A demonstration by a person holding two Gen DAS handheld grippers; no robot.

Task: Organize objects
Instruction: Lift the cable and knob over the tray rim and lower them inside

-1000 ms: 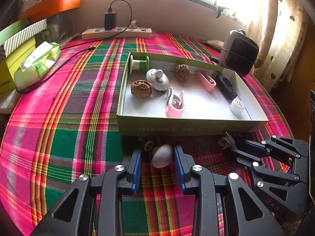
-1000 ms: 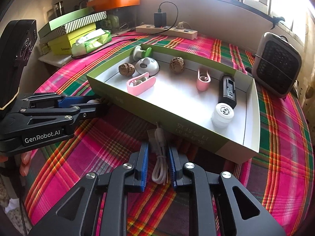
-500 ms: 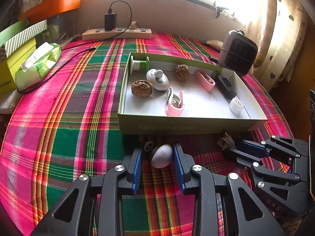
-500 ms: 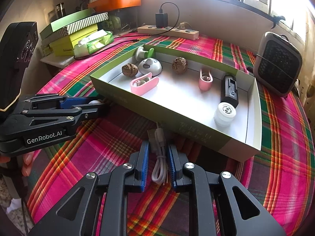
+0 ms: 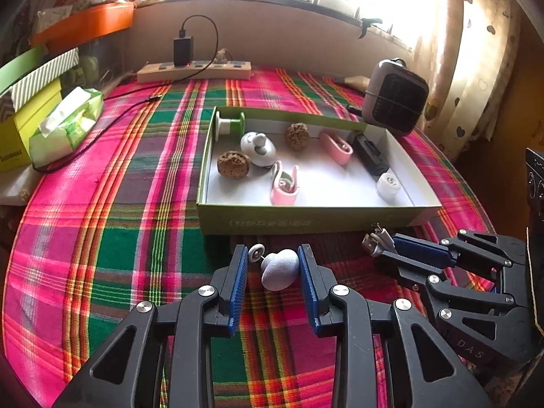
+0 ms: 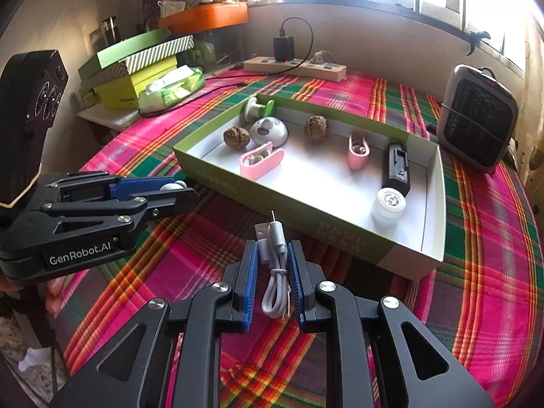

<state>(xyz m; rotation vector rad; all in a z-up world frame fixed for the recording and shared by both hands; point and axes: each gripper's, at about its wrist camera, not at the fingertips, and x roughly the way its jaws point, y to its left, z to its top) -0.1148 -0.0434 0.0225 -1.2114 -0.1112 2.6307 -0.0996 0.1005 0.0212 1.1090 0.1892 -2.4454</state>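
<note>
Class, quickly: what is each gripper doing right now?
Left gripper: closed on a small white knob.
Right gripper: closed on a coiled white cable.

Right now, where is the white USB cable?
The white USB cable sits folded between the right hand-held gripper pads, low centre in the right wrist view, just before the green box's near wall.

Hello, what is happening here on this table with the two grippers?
A person is tidying small things into a green box on a plaid tablecloth. The left gripper holds a small white egg-shaped object between its fingers, and the right gripper is shut on a folded white USB cable. Both are just in front of the box, which already holds walnuts, pink clips and other bits.
</note>
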